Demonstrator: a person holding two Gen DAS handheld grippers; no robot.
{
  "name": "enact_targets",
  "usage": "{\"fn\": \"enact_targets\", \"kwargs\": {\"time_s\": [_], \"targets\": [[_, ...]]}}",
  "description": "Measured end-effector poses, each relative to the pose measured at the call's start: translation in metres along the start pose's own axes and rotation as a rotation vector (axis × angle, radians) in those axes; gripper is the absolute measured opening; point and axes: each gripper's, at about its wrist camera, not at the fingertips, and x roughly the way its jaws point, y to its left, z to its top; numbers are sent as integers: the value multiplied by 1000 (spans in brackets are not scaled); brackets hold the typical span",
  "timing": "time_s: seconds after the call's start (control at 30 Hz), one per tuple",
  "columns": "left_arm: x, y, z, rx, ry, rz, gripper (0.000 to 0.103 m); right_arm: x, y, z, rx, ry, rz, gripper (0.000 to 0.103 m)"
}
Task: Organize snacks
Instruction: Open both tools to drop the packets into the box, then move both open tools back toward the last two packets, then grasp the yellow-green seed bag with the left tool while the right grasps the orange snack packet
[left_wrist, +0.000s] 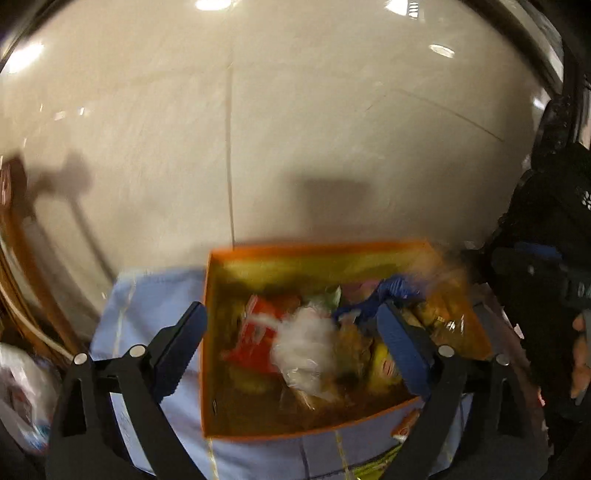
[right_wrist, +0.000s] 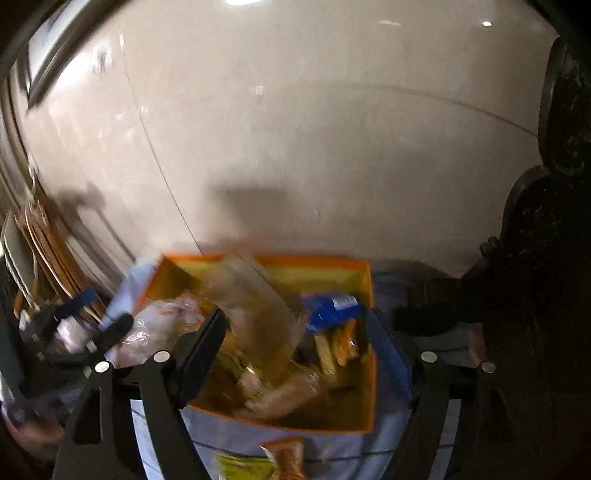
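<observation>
My left gripper is open wide, and nothing is pinched between its blue pads. It hangs over an orange box full of snacks. My right gripper is open too, and it holds nothing. It hangs over the same box from the other side.

The box sits on a light blue cloth with thin stripes. Inside the box I see a red packet, a clear bag with something white in it, a blue packet and some yellow ones. The pictures are blurry, so I cannot read the packets. One more orange snack packet lies on the cloth, just in front of the box. Behind the box is a shiny pale floor.
</observation>
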Motion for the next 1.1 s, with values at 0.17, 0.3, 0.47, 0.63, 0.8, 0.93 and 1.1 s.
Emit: {"fn": "enact_targets", "kwargs": {"time_s": [0.17, 0.3, 0.47, 0.63, 0.8, 0.93, 1.1], "targets": [[-6, 6, -66, 32, 49, -30, 91, -3, -12, -58, 61, 24, 32, 79], [-14, -14, -128, 130, 115, -73, 91, 6, -15, -122, 126, 105, 46, 80], [-19, -49, -190, 175, 183, -120, 91, 32, -1, -171, 75, 239, 1, 80], [-9, -88, -213, 199, 200, -116, 91, 54, 2, -172, 52, 279, -16, 79], [8, -115, -213, 208, 197, -113, 91, 76, 3, -165, 32, 321, 11, 79], [26, -124, -218, 222, 211, -65, 94, 97, 7, -167, -8, 356, 10, 78], [39, -114, -228, 175, 215, -23, 99, 115, 12, -175, -40, 378, -4, 77]]}}
